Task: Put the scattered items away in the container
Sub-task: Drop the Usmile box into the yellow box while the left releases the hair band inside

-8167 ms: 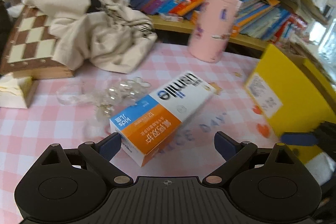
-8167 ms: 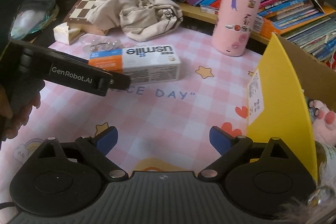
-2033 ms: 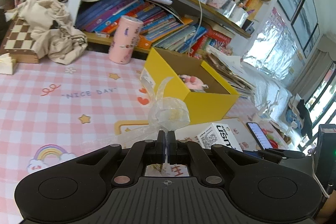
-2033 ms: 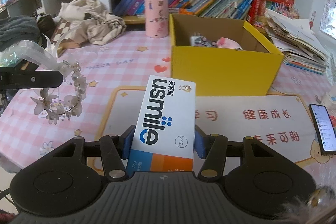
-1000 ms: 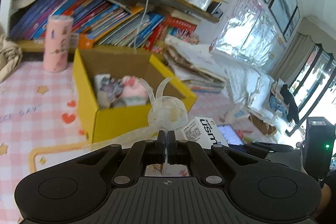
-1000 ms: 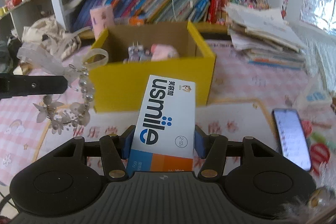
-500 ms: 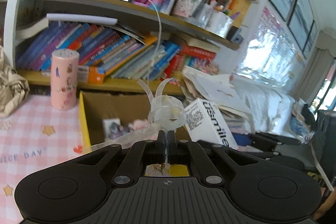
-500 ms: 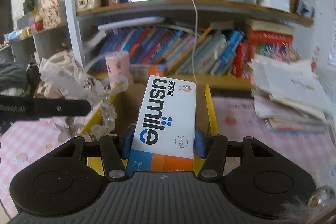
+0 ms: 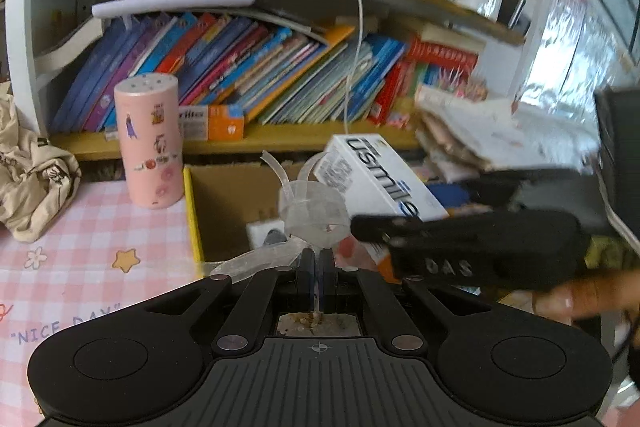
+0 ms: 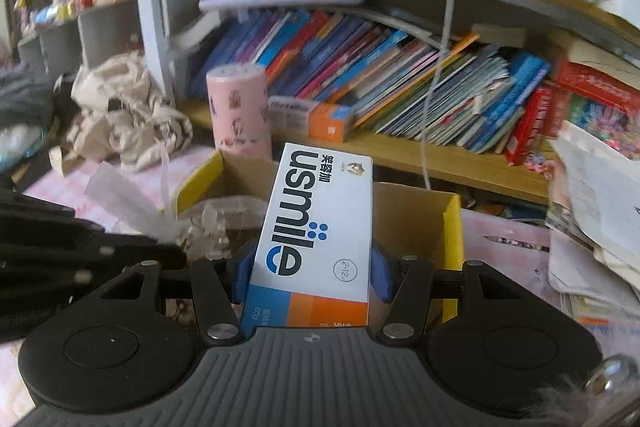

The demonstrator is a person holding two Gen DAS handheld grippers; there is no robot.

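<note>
Right wrist: right gripper (image 10: 312, 277) clamps toothpaste box (image 10: 316, 227) level.

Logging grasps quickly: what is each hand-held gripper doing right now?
Left hand-held gripper: closed on the ribbon headband.
Right hand-held gripper: closed on the usmile toothpaste box.
</note>
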